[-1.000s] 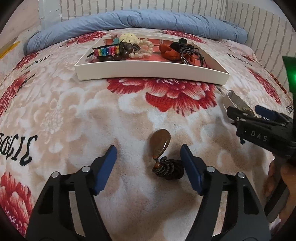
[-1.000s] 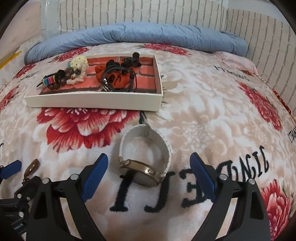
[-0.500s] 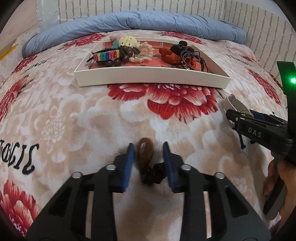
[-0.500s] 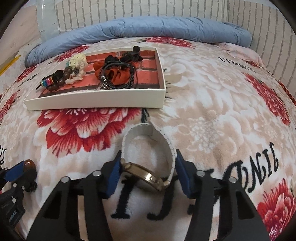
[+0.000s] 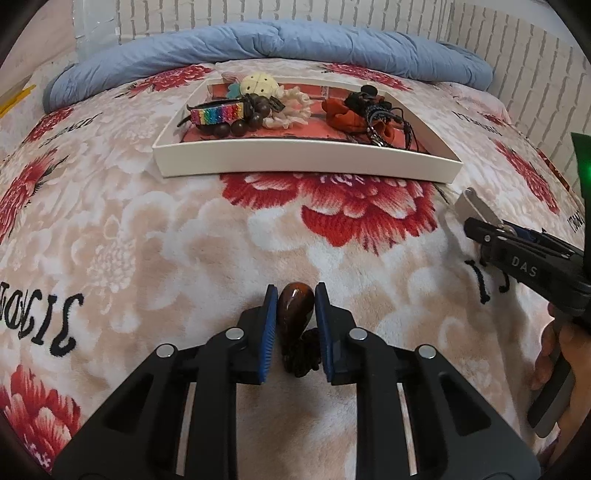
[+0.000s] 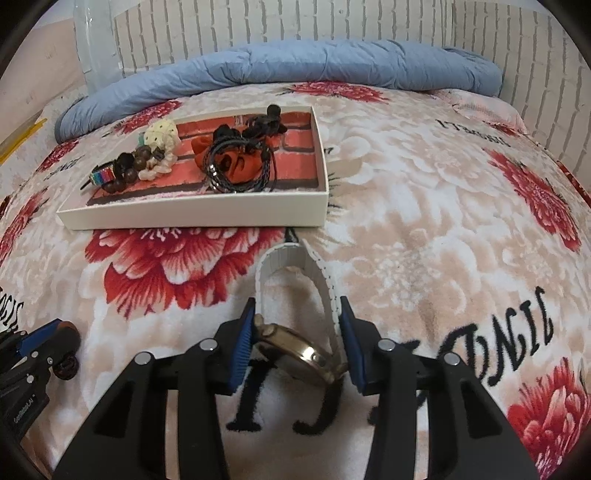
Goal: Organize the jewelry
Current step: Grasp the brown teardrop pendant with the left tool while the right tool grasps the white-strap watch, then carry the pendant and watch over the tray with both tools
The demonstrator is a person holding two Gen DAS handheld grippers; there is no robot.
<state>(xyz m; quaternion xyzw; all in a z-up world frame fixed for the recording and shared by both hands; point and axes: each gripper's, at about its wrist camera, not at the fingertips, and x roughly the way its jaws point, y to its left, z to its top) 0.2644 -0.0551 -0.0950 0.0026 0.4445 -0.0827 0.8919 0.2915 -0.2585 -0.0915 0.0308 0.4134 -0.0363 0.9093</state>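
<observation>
Below, near the bed's front: left gripper (image 5: pixel 295 325) fingers, just closing, clench a brown pendant (image 5: pixel 295 306); right gripper (image 6: pixel 297 339) grasps a watch (image 6: pixel 295 343) edgewise, which may twist free when lifted toward the far tray (image 6: pixel 192 216).

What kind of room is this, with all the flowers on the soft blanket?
Most likely a bedroom, and that is a bed. A fluffy flowered blanket covers it, a rolled blue quilt lies along the far edge by a white brick-pattern wall, and a white tray of jewelry sits on top.
</observation>
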